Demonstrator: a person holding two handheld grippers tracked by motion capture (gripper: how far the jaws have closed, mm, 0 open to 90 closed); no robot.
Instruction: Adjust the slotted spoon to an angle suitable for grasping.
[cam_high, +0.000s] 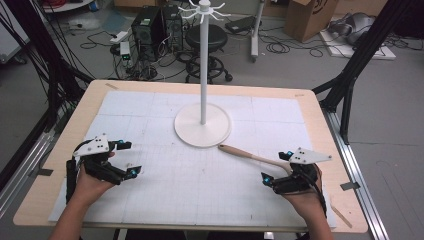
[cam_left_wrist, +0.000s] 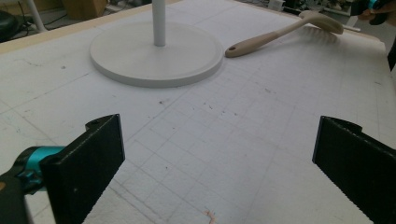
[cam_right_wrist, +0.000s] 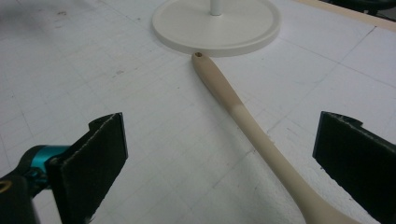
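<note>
No legible txt anywhere. Box (cam_high: 311, 16) at back has a dark printed mark — too blurred to read. No labels or nos. on the bench (cam_high: 60, 165).

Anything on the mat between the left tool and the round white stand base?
No, just bare white gridded mat between the left tool and the round white stand base, seen in the left gripper view.

Item: we note a beige long-handled brush (cam_high: 252, 157).
Pose: lying flat on the white mat.
Handle: holed tip just beside the stand's round base.
</note>
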